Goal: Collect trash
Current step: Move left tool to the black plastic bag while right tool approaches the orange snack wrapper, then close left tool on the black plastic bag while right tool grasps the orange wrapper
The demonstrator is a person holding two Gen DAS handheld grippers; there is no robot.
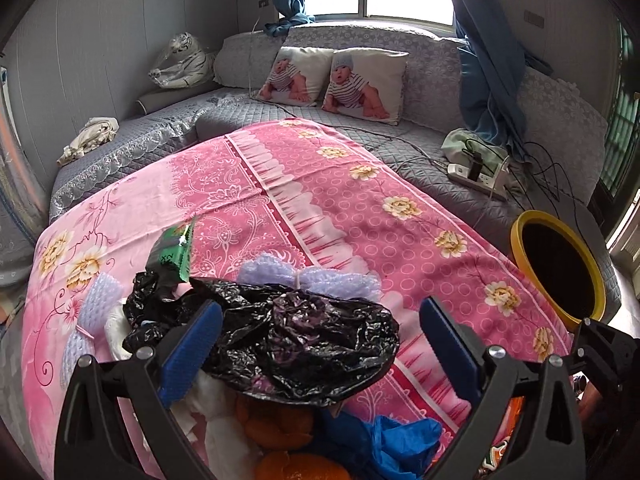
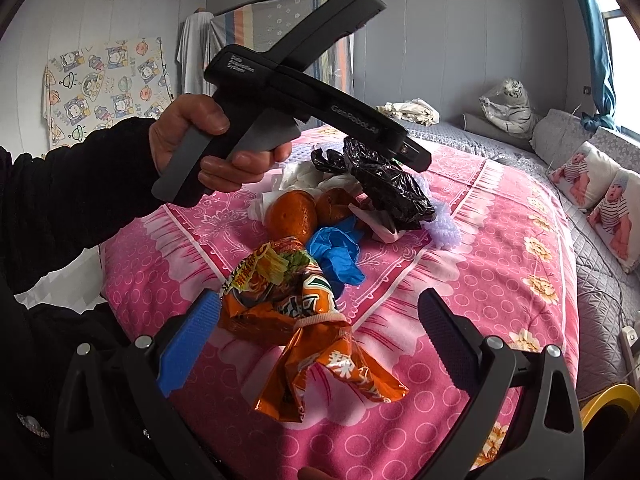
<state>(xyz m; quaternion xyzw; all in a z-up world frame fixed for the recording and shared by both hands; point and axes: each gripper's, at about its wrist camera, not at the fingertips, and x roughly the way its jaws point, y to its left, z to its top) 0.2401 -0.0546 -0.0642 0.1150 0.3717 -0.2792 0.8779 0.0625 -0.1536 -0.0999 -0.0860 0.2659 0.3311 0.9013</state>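
A pile of trash lies on the pink flowered blanket (image 1: 360, 200). In the left wrist view my left gripper (image 1: 320, 344) stands open, with a crumpled black plastic bag (image 1: 300, 340) between its blue pads, neither pad closed on it. A green wrapper (image 1: 176, 248), purple foam netting (image 1: 308, 276), orange peel (image 1: 280, 428) and a blue glove (image 1: 392, 440) surround the bag. In the right wrist view my right gripper (image 2: 318, 336) is open around an orange snack wrapper (image 2: 296, 320) that rests on the blanket. Beyond it are the orange peel (image 2: 288, 212), blue glove (image 2: 336, 248) and black bag (image 2: 388, 188).
A yellow-rimmed bin (image 1: 560, 264) stands off the blanket's right edge; its rim (image 2: 608, 400) also shows in the right wrist view. A hand (image 2: 192, 140) in a dark sleeve holds the left tool's body (image 2: 320, 100) over the pile. Pillows (image 1: 360, 84), a power strip (image 1: 476, 176) and cables lie on the grey bedding.
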